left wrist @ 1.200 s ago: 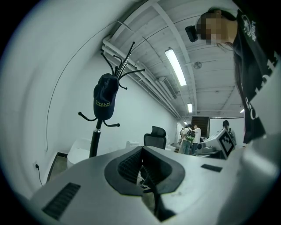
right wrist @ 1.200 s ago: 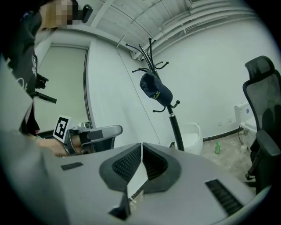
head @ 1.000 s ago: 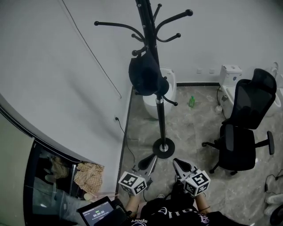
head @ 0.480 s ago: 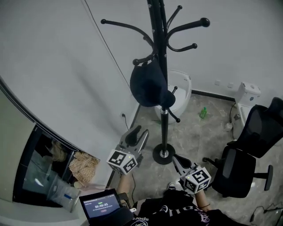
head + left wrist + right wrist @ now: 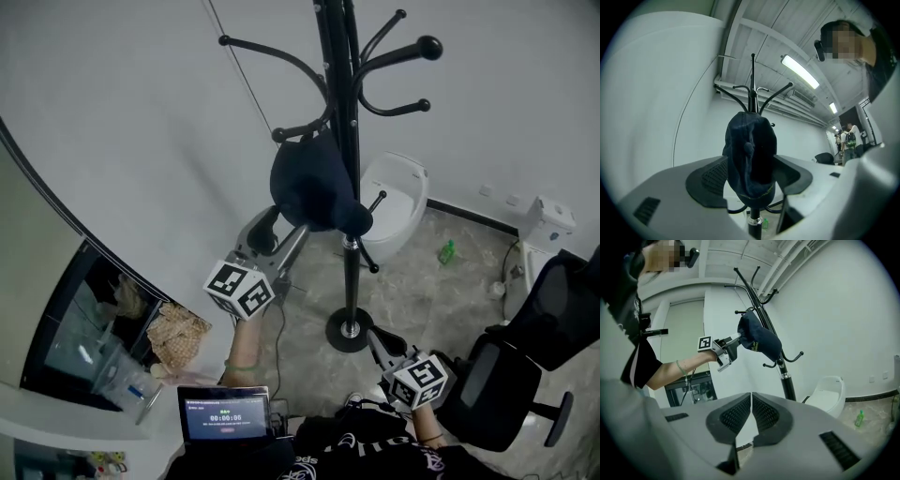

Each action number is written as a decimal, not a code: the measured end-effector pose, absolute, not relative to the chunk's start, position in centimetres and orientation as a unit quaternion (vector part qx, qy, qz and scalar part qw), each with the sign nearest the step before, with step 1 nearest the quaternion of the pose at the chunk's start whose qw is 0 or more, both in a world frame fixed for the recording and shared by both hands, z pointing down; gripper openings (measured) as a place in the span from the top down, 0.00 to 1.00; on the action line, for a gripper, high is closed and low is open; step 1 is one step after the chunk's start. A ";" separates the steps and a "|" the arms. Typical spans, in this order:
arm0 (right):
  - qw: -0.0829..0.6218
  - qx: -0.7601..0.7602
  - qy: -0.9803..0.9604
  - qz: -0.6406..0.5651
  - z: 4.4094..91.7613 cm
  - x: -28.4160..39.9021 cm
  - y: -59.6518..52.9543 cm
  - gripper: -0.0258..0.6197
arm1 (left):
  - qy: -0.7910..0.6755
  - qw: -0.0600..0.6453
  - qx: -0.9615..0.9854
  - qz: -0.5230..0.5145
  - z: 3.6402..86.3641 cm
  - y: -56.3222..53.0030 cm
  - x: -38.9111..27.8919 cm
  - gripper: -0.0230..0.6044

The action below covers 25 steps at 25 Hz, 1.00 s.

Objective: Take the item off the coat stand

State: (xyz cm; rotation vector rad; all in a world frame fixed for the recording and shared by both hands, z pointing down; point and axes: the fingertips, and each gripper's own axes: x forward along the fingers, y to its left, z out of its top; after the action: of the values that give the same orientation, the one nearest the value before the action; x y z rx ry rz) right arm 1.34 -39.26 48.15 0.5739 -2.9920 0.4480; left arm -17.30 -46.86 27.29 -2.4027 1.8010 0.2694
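The coat stand (image 5: 349, 169) rises through the upper centre of the head view, its round base on the grey floor (image 5: 422, 300) at centre frame; the dark cap (image 5: 311, 185) hangs from a lower hook on the left side of the pole, at the middle of the frame; the left gripper (image 5: 284, 230) is raised at centre left, its tips at the lower left edge of the cap; its jaws are opening and stand wide; in the left gripper view the cap sits between the two pads, which are not pressed on it; the right gripper (image 5: 375, 337) sits low at the bottom right of centre, well apart from the cap; its jaws are closed together with nothing between them; a white toilet (image 5: 398, 192) stands behind the pole, and a green bottle (image 5: 447, 251) stands on the floor to its right.
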 end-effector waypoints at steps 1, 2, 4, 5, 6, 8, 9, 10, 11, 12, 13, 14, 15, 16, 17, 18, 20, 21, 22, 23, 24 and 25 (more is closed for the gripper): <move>0.033 0.184 -0.972 0.144 48.4 1.5 -39.4 0.93 | 0.596 0.068 -0.795 0.090 26.8 -47.2 -17.3 0.51; 0.034 0.182 -0.972 0.143 48.4 1.5 -39.6 0.93 | 0.597 0.072 -0.794 0.092 26.3 -47.6 -17.5 0.50; 0.035 0.177 -0.973 0.144 48.4 1.4 -39.6 0.93 | 0.597 0.078 -0.793 0.097 25.3 -48.3 -17.8 0.49; 0.035 0.174 -0.973 0.145 48.6 1.3 -39.7 0.93 | 0.592 0.082 -0.795 0.104 24.7 -48.7 -17.8 0.49; 0.036 0.172 -0.973 0.147 48.8 1.1 -39.6 0.93 | 0.586 0.084 -0.798 0.109 24.2 -49.1 -17.8 0.48; 0.037 0.168 -0.974 0.149 49.0 0.9 -39.5 0.93 | 0.568 0.086 -0.811 0.111 23.4 -49.8 -17.2 0.47; 0.038 0.166 -0.974 0.151 49.0 0.7 -39.4 0.93 | 0.560 0.086 -0.817 0.106 23.3 -50.2 -16.8 0.48; 0.038 0.166 -0.974 0.153 48.9 0.5 -39.4 0.93 | 0.557 0.085 -0.821 0.097 23.3 -50.5 -16.6 0.48; 0.037 0.165 -0.974 0.152 48.9 0.4 -39.3 0.93 | 0.556 0.086 -0.822 0.087 23.4 -50.7 -16.4 0.53; 0.037 0.166 -0.974 0.150 48.8 0.2 -39.3 0.93 | 0.557 0.089 -0.822 0.078 23.4 -50.7 -16.3 0.67; 0.037 0.166 -0.974 0.149 48.7 0.1 -39.3 0.93 | 0.556 0.092 -0.823 0.074 23.3 -50.6 -16.1 0.80; 0.037 0.167 -0.974 0.148 48.5 0.0 -39.3 0.93 | 0.555 0.092 -0.823 0.073 23.0 -50.4 -16.0 0.87; 0.036 0.168 -0.974 0.149 48.4 -0.1 -39.3 0.93 | 0.556 0.090 -0.823 0.073 22.7 -50.1 -15.9 0.90; 0.036 0.170 -0.973 0.149 48.5 -0.1 -39.4 0.93 | 0.557 0.089 -0.822 0.075 22.4 -49.9 -15.9 0.91; 0.037 0.173 -0.973 0.150 48.6 0.0 -39.5 0.93 | 0.558 0.091 -0.821 0.077 22.1 -49.7 -15.8 0.92; 0.038 0.177 -0.972 0.151 48.8 0.2 -39.6 0.93 | 0.558 0.096 -0.821 0.080 21.7 -49.4 -15.8 0.93; 0.036 0.183 -0.971 0.152 48.8 0.3 -39.8 0.93 | 0.558 0.111 -0.818 0.087 20.8 -48.7 -15.9 0.93; 0.033 0.185 -0.970 0.154 48.7 0.3 -39.8 0.93 | 0.559 0.119 -0.815 0.093 20.2 -48.2 -16.0 0.93; 0.030 0.187 -0.969 0.159 48.6 0.3 -39.9 0.93 | 0.561 0.128 -0.812 0.102 19.4 -47.7 -16.2 0.94; 0.027 0.189 -0.968 0.163 48.5 0.2 -39.9 0.93 | 0.561 0.136 -0.809 0.111 18.7 -47.3 -16.4 0.94; 0.025 0.191 -0.967 0.166 48.4 0.0 -39.9 0.93 | 0.561 0.143 -0.807 0.119 18.0 -46.8 -16.7 0.94; 0.024 0.190 -0.967 0.167 48.4 -0.1 -39.8 0.93 | 0.560 0.148 -0.805 0.124 17.5 -46.3 -16.9 0.94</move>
State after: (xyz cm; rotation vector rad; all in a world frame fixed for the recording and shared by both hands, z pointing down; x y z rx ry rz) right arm -0.14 -39.82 48.44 0.5891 -2.9920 0.5160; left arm -16.93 -46.27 17.46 -2.3169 1.6123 0.3566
